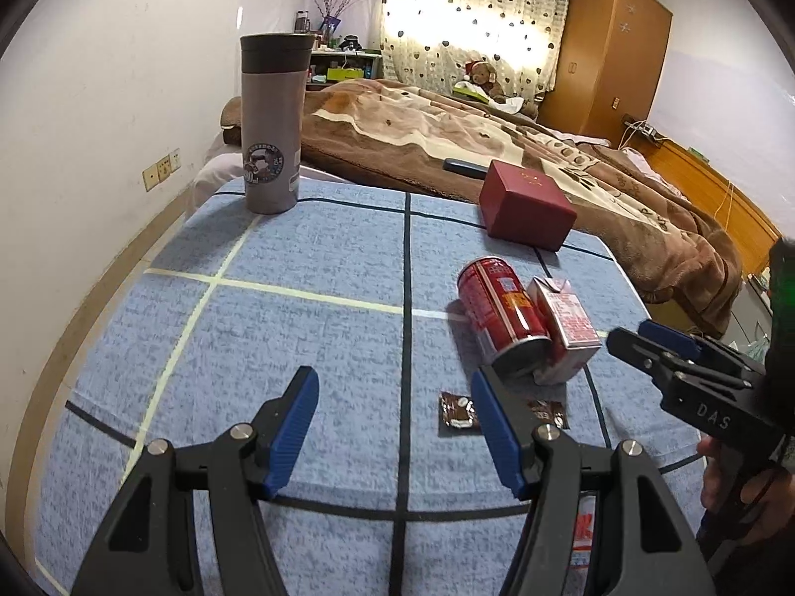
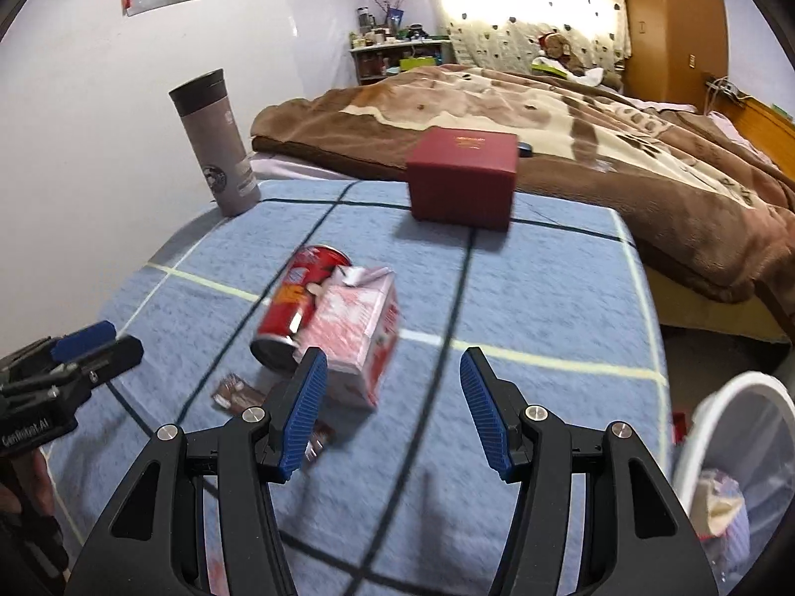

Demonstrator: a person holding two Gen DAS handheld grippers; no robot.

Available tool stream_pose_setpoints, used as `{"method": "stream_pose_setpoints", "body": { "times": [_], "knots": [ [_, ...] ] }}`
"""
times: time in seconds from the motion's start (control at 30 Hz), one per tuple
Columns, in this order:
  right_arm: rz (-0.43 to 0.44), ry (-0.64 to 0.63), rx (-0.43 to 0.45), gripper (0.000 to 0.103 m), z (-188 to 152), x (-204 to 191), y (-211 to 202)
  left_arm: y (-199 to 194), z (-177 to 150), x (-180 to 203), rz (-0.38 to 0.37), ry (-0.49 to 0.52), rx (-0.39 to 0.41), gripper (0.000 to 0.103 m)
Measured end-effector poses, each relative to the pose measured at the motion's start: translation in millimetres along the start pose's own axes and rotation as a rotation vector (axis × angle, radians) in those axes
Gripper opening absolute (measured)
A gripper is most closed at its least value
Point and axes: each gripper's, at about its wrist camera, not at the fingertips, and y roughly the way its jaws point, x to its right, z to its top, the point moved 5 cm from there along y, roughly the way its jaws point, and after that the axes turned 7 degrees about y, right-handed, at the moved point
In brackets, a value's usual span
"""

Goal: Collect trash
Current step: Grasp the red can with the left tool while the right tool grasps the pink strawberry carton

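A red drink can (image 1: 499,318) lies on its side on the blue cloth, touching a pink carton (image 1: 564,328). Two brown wrappers (image 1: 456,410) lie flat in front of them. In the right wrist view the can (image 2: 298,308), carton (image 2: 355,333) and a wrapper (image 2: 233,392) show, blurred. My left gripper (image 1: 395,422) is open and empty, just short of the wrappers. My right gripper (image 2: 392,409) is open and empty, its left finger close to the carton. It also shows in the left wrist view (image 1: 641,337), right of the carton.
A grey tumbler (image 1: 271,124) stands at the back left and a maroon box (image 1: 526,206) at the back right. A bed with a brown blanket (image 1: 447,134) lies behind the table. A white bin (image 2: 735,472) holding trash sits low right.
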Motion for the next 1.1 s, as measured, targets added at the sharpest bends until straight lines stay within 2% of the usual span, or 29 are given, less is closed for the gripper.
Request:
{"method": "stream_pose_setpoints", "body": {
  "times": [0.2,0.33,0.47,0.57,0.73,0.8,0.87,0.9,1.0,1.1],
  "knots": [
    [0.014,-0.013,-0.032,0.057,7,-14,20,12,2,-6,-0.01,-0.018,-0.022,0.066],
    [0.022,0.026,-0.069,0.06,6,-11,30,18,3,-6,-0.018,-0.017,-0.03,0.066],
    [-0.033,0.052,-0.082,0.06,9,-8,37,23,5,-9,-0.023,-0.03,-0.038,0.066],
    [-0.006,0.073,-0.084,0.06,10,-2,38,25,5,-9,-0.024,-0.026,-0.041,0.066],
    [-0.041,0.07,-0.082,0.06,10,9,41,31,9,-7,-0.024,-0.019,-0.048,0.066],
    [-0.058,0.063,-0.074,0.057,11,13,40,33,11,-4,-0.031,-0.019,-0.051,0.066],
    [-0.057,0.066,-0.065,0.045,13,16,39,36,13,-1,-0.045,-0.019,-0.052,0.066],
    [-0.055,0.07,-0.061,0.044,14,17,39,38,15,2,-0.051,-0.019,-0.053,0.066],
    [-0.068,0.068,-0.058,0.043,16,20,38,43,19,10,-0.087,-0.023,-0.059,0.068],
    [-0.062,0.056,-0.054,0.043,16,19,40,50,25,21,-0.156,-0.044,-0.071,0.07]
  ]
}}
